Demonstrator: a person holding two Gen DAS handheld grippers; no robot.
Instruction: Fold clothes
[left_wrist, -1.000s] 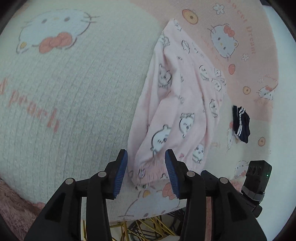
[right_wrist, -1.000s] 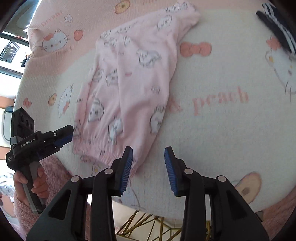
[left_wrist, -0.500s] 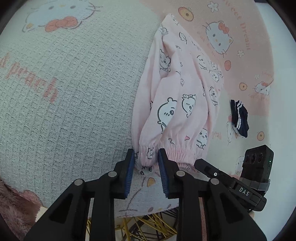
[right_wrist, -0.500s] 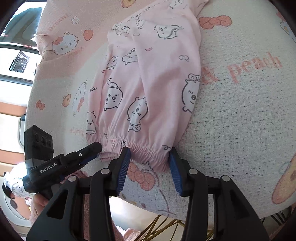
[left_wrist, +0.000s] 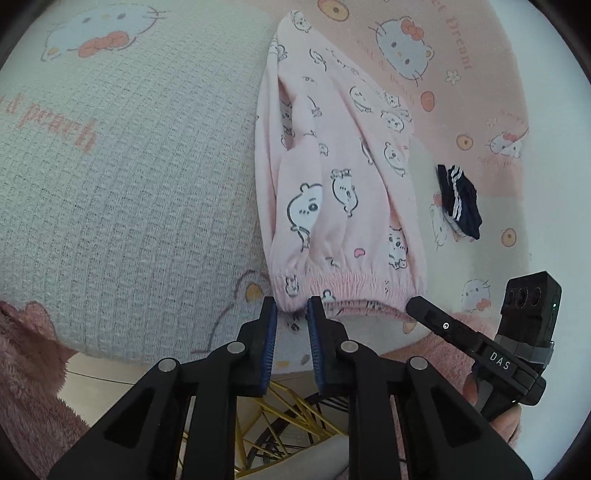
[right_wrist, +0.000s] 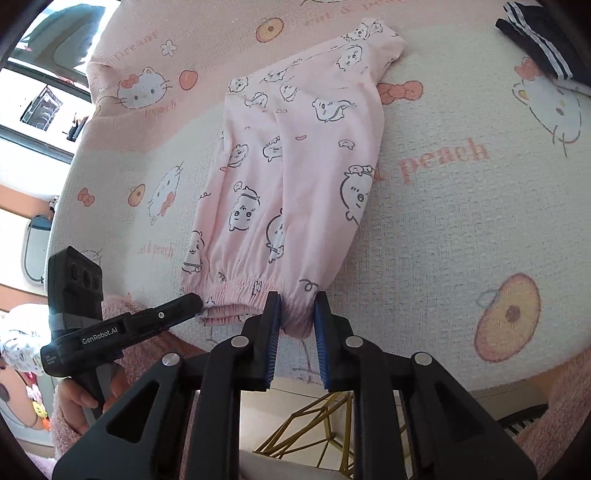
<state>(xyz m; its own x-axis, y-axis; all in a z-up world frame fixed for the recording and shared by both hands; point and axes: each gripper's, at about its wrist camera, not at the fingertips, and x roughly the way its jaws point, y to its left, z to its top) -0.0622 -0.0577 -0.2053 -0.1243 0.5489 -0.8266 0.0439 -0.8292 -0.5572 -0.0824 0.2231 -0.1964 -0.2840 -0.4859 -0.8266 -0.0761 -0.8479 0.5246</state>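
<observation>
Trousers, pink and printed, lie lengthwise on the blanket, elastic hem at its near edge. A second ago both tongs stood wide and short of that hem; now each straddles a corner. Left gripper: jaws closing, narrow, on the hem's left corner. Right gripper: jaws closing on the right corner, cloth bunched between. Both point steeply down. Lift appears imminent.

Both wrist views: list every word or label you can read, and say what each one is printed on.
"DAS": on the right gripper.
"GenRobot.AI": on the left gripper; the small label below it is unreadable.
"peach": pink lettering on the blanket.
"cat & peach": small pink print on the blanket, blurry.
Curved script near the blanket's edge: too distorted to read.
</observation>
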